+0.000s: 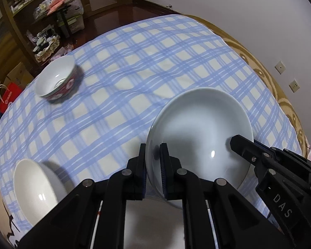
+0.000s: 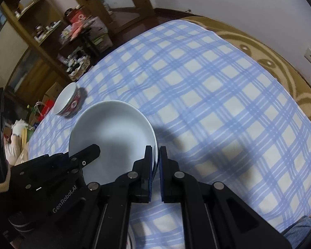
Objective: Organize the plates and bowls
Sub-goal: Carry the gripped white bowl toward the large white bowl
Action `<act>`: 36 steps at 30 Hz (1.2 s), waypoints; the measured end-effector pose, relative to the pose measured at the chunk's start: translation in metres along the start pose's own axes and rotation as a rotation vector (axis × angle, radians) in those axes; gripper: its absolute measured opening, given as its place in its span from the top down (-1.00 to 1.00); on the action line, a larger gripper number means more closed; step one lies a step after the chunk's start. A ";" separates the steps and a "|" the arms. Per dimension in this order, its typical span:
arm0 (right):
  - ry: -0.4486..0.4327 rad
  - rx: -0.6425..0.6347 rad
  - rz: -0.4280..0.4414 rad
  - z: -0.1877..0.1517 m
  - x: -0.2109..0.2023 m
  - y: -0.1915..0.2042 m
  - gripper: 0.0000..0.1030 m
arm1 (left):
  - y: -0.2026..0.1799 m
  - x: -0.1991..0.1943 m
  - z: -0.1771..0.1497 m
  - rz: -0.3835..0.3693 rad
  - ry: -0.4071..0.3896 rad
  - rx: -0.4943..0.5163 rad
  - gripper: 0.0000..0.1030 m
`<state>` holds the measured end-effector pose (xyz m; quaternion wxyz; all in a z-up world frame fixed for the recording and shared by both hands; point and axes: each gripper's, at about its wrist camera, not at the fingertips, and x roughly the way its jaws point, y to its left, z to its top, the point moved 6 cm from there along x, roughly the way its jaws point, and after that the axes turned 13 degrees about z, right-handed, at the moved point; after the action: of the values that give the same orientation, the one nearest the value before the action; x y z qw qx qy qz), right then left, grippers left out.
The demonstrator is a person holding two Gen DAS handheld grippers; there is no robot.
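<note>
The pale grey-white plate is gripped on two opposite sides of its rim. In the left wrist view, the left gripper is seen closed on the plate's near-left rim, one finger outside and one inside the dish. The right gripper enters from the right edge of that view, and its finger lies over the plate's right rim. In the right wrist view, the right gripper is seen clamped on the plate's right rim, with a thin edge of the rim showing between the blue pads; the left gripper reaches over the plate's near-left side. Whether the plate is touching the cloth cannot be told.

The plate is held over the near part of a table covered by a blue-and-white checked tablecloth. At the near-left corner of the cloth, a plain white bowl is seen upright, just beside the left gripper's frame. Farther off, by the left edge of the cloth, a bowl with a red patterned outside is seen, well apart from the plate; it appears in the right wrist view just beyond the plate.

Beyond the table, cluttered wooden shelves are visible.
</note>
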<state>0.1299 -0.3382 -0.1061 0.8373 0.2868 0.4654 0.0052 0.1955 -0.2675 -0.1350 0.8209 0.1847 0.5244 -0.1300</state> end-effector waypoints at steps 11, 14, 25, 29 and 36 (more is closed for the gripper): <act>-0.002 -0.068 0.068 -0.015 0.003 0.049 0.86 | 0.051 -0.021 -0.021 0.025 -0.013 -0.067 0.79; -0.003 -0.104 0.071 -0.016 0.001 0.063 0.86 | 0.061 -0.029 -0.026 0.028 -0.018 -0.089 0.79; -0.017 -0.185 0.117 -0.028 -0.001 0.117 0.87 | 0.112 -0.062 -0.044 0.068 -0.064 -0.152 0.79; -0.016 -0.208 0.134 -0.034 0.002 0.135 0.87 | 0.131 -0.067 -0.052 0.086 -0.065 -0.175 0.79; 0.001 -0.238 0.172 -0.049 0.015 0.164 0.87 | 0.159 -0.069 -0.069 0.111 -0.059 -0.214 0.79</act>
<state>0.1427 -0.1737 -0.0575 0.8617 0.2244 0.4355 0.1319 0.1756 -0.0926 -0.0722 0.8571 0.1208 0.4997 -0.0333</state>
